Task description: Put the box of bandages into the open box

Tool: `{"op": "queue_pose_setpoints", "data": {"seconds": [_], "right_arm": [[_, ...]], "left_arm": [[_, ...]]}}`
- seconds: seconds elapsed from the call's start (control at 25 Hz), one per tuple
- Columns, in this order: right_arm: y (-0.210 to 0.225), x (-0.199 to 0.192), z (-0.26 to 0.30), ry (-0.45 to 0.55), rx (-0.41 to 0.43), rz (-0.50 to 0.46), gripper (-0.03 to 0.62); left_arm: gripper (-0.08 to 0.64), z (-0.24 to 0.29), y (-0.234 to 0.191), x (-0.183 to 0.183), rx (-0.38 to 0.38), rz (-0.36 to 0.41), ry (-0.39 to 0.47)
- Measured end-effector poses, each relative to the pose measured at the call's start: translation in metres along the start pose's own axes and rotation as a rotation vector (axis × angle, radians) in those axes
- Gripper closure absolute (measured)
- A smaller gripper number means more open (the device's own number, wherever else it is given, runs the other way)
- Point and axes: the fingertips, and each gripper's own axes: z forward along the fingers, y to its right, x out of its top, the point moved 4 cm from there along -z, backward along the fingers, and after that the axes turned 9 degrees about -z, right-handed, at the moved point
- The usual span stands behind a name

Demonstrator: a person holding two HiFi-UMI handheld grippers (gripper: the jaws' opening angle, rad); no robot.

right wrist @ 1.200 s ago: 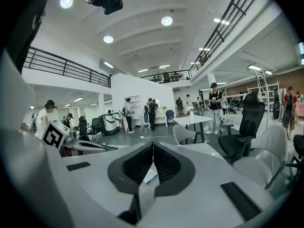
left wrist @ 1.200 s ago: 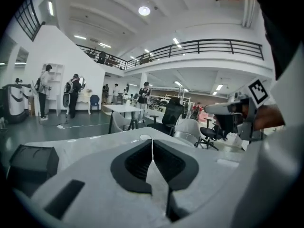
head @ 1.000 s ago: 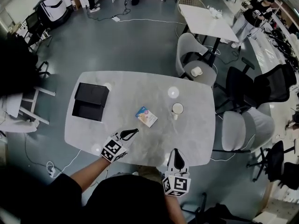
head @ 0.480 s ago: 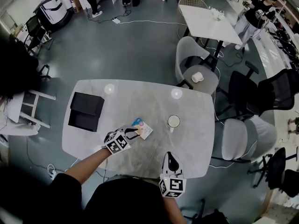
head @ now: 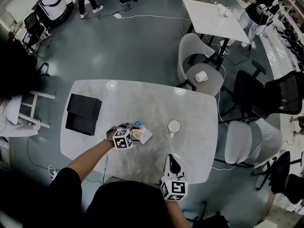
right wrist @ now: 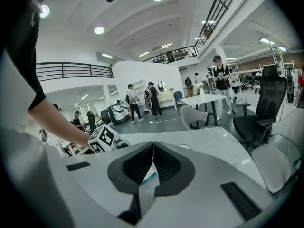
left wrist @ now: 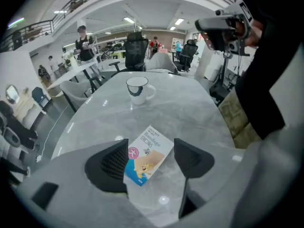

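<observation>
The bandage box is a small flat white and blue carton lying on the grey marble table. My left gripper hovers just over it with its jaws opening. In the left gripper view the bandage box lies on the tabletop between the two dark fingers, and neither pad presses on it. The open black box sits near the table's left end, well left of this gripper. My right gripper rests at the near table edge, its jaws shut with nothing in them.
A white mug stands right of the bandage box, also seen as the mug ahead of the left gripper. Grey chairs and black office chairs crowd the table's far and right sides. A second white table stands farther off.
My left gripper moved forward and right from the near edge to the bandage box, and its jaws went from shut to spread around it. The right gripper stayed put.
</observation>
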Motion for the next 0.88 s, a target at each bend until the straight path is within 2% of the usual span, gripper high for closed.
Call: {"op": "queue_pose_setpoints", "data": {"seconds": [0.2,0.48,0.6,0.76,0.88], "right_arm": [[0.009,-0.007,0.007,-0.018,-0.014,0.04,0.58],[0.013,-0.01,0.014,-0.065,-0.02,0.047,0.58],[0.002,-0.016,0.01,-0.071,-0.045,0.077,0.58],[-0.023,-0.029,0.001,-0.095,-0.08,0.085,0.58],[-0.04,-0.033,-0.007,-0.1,-0.137,0.103,0.58]], "left_arm": [[0.229,0.021,-0.006,-0.009,-0.05,0.092,-0.082],[0.221,0.033,-0.011,-0.004,-0.052,0.14,-0.086],[0.209,0.04,-0.007,-0.014,-0.065,0.225,-0.122],[0.207,0.048,-0.003,-0.025,-0.113,0.25,-0.127],[0.207,0.051,-0.005,-0.028,-0.138,0.296,-0.12]]}}
